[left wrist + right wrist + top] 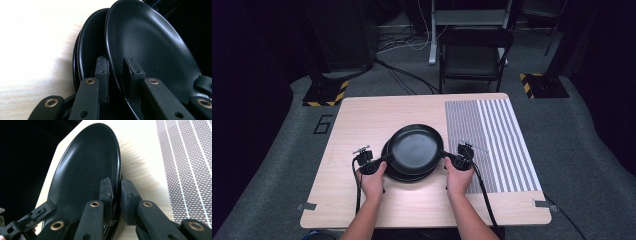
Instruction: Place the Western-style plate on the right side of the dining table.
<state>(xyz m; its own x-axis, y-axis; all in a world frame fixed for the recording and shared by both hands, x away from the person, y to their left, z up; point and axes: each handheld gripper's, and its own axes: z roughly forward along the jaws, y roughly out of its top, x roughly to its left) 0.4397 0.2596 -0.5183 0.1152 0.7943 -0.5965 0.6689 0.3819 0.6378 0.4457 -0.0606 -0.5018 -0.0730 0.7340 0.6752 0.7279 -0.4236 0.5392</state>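
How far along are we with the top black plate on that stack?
Done: both grips look set, the left gripper and right gripper shut on opposite rims of the top plate. In hand: it sits slightly offset above the stack of plates. Left: carrying it off and setting it down, perhaps on the striped mat.

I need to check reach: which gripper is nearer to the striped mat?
Right. The right gripper grips the top plate at the striped mat edge; the left gripper holds its far rim.

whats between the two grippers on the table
A stack of black plates; both grippers, left gripper and right gripper, clamp the rim of the top plate. The high view shows it best.
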